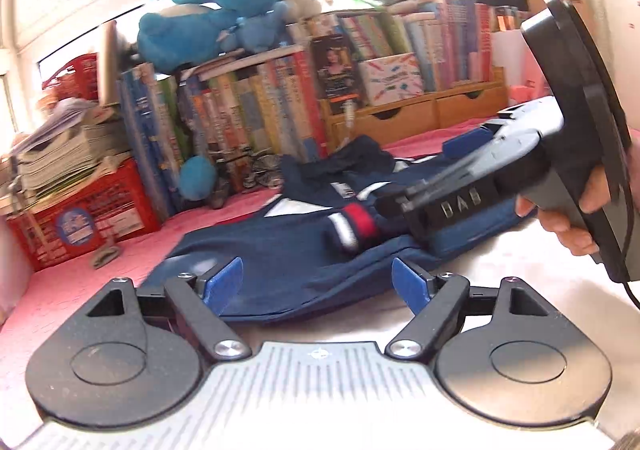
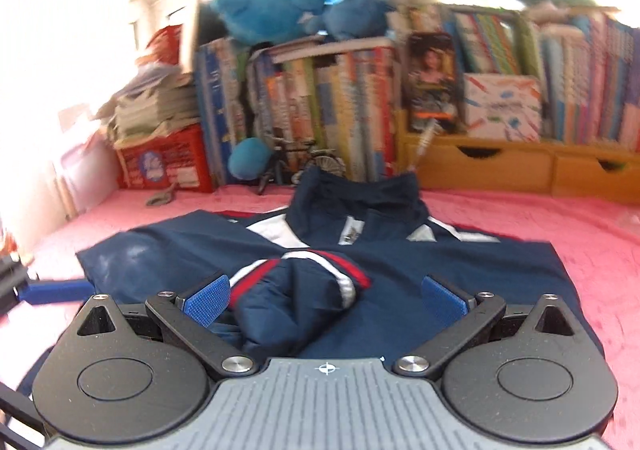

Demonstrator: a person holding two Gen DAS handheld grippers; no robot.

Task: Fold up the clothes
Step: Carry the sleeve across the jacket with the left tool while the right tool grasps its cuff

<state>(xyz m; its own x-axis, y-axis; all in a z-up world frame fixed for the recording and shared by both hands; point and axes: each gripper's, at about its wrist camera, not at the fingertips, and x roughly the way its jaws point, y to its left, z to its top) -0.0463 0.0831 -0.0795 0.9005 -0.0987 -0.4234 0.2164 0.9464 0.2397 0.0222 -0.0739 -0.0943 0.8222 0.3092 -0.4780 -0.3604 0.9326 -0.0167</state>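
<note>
We cannot read the blurred spines of the colourful upright books. The dark blue zip-up jacket has its near hem hidden behind the right gripper.

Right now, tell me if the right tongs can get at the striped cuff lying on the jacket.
Probably yes: the right tongs stand open with the striped cuff just ahead between the pads, and nothing lies over it on the jacket.

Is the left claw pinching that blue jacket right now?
Apart. In the left wrist view the left claw stands wide open, and its blue pads show bare, with the jacket lying flat beyond them, ungripped.
</note>
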